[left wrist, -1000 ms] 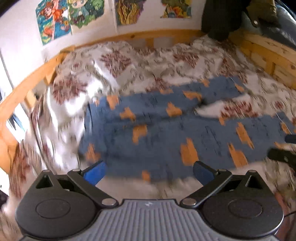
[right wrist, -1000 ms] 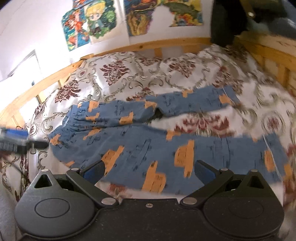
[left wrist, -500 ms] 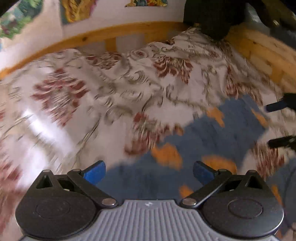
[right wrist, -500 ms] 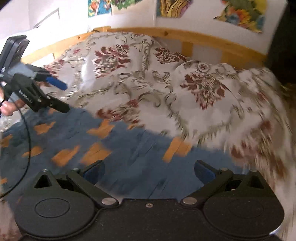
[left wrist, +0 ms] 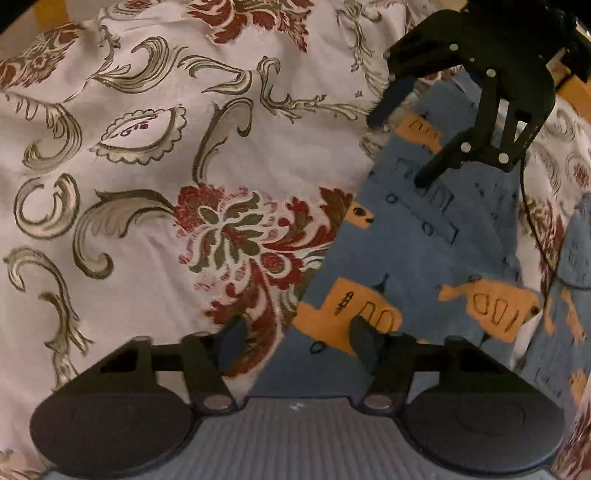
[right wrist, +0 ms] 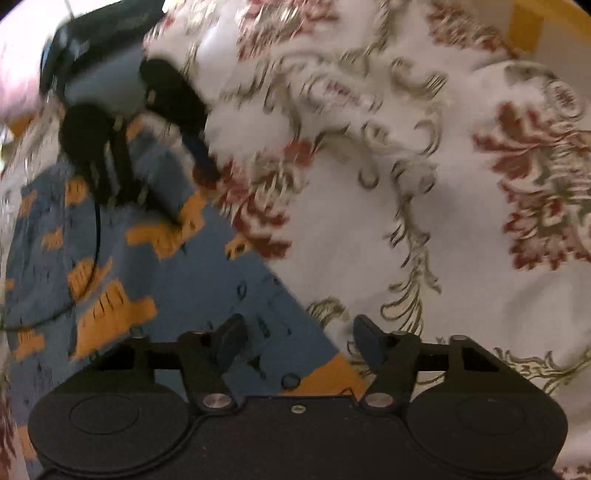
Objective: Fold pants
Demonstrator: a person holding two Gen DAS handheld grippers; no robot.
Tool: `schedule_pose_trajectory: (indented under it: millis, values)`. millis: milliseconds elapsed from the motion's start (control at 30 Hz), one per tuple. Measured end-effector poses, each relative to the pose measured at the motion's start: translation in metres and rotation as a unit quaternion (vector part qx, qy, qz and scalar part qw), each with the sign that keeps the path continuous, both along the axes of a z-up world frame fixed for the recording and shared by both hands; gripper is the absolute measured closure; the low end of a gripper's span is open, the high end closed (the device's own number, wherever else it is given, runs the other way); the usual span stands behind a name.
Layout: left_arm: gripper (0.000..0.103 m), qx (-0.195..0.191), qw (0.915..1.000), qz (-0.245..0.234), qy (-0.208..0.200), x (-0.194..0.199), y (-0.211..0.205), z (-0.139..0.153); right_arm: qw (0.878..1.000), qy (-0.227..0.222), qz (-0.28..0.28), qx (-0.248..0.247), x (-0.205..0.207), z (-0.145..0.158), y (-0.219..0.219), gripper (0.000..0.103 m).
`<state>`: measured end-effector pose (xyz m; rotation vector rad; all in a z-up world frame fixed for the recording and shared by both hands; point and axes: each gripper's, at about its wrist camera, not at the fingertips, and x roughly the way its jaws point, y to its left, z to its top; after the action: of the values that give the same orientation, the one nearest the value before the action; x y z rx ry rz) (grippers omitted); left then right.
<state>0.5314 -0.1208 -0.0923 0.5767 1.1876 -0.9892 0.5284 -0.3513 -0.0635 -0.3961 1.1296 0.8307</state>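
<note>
The blue pants (left wrist: 424, 251) with orange patches lie flat on a floral bedspread (left wrist: 147, 147). My left gripper (left wrist: 299, 339) hovers low over one leg's outer edge, open, one finger over the bedspread and one over the cloth. My right gripper (left wrist: 402, 147) is in view further along the same leg, also open. In the right wrist view, my right gripper (right wrist: 299, 341) straddles the edge of the pants (right wrist: 184, 280) with a clear gap between its fingers. My left gripper (right wrist: 186, 182) stands at the upper left. Neither holds cloth.
The white bedspread (right wrist: 443, 221) with red flowers and grey scrolls fills most of both views. A piece of wooden bed frame (right wrist: 524, 22) shows at the top right. A black cable (right wrist: 96, 240) hangs from the left gripper across the pants.
Both grippers have come down from a high view of the whole bed to just above one pant leg's edge. Their fingers have narrowed but stay apart.
</note>
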Motion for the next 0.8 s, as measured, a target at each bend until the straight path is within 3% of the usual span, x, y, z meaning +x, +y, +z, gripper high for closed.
schedule_pose_trajectory:
  millis: [67, 133, 233, 333, 600, 800]
  values:
    - [0.061, 0.016, 0.9999, 0.000, -0.001, 0.003, -0.002, -0.001, 1.000, 0.002, 0.003, -0.005, -0.001, -0.003, 0.001, 0.052]
    - [0.068, 0.032, 0.9995, 0.003, -0.006, 0.000, -0.006, -0.002, 1.000, -0.002, -0.003, 0.000, -0.004, -0.001, 0.002, 0.077]
    - [0.090, 0.037, 0.9991, -0.004, -0.021, -0.010, -0.012, -0.002, 1.000, -0.019, -0.005, -0.005, -0.012, 0.000, 0.005, 0.088]
    - [0.100, 0.039, 0.9981, 0.014, -0.046, -0.021, -0.017, 0.000, 0.998, -0.054, -0.010, -0.019, -0.026, 0.006, 0.009, 0.102]
    - [0.102, 0.021, 0.9892, 0.073, -0.126, -0.050, -0.017, 0.011, 0.983, -0.166, -0.059, -0.047, -0.059, 0.027, 0.008, 0.103]
    - [0.102, 0.019, 0.9764, 0.108, -0.186, -0.042, -0.018, 0.027, 0.966, -0.230, -0.075, -0.088, -0.060, 0.031, 0.022, 0.103]
